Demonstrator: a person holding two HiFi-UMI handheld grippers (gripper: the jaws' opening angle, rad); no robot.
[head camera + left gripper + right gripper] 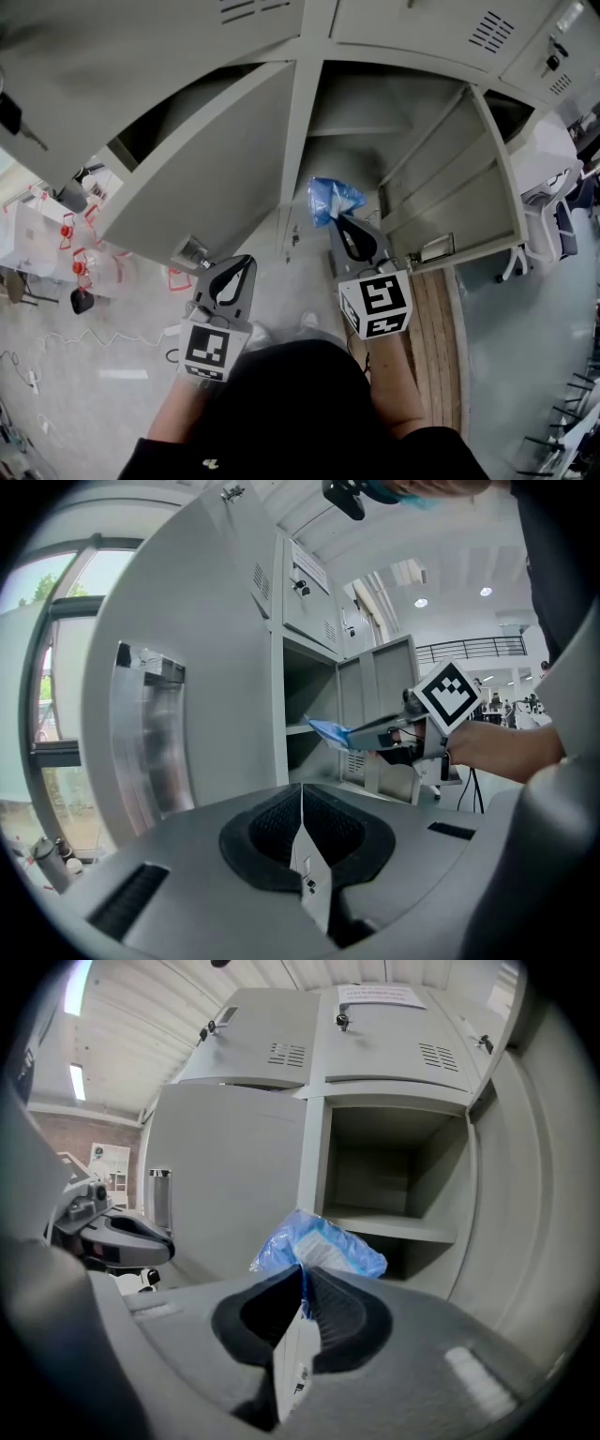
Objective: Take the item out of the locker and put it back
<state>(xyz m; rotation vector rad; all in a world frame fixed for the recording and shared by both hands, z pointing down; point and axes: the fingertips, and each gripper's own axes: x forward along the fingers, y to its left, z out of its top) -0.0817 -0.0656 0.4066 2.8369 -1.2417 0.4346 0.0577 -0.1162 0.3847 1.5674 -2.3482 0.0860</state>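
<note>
A crumpled blue plastic packet hangs in front of the open grey locker compartment. My right gripper is shut on its near edge. In the right gripper view the packet sticks out past the closed jaws of that gripper, with the compartment's shelf just behind it. My left gripper is shut and holds nothing, close to the lower edge of the left door. The left gripper view shows its own jaws pressed together, and the right gripper with the packet at the locker mouth.
The compartment's right door stands wide open beside my right gripper. Keys hang in an upper locker. Red-capped plastic containers and cables lie on the floor at left. A chair stands at right.
</note>
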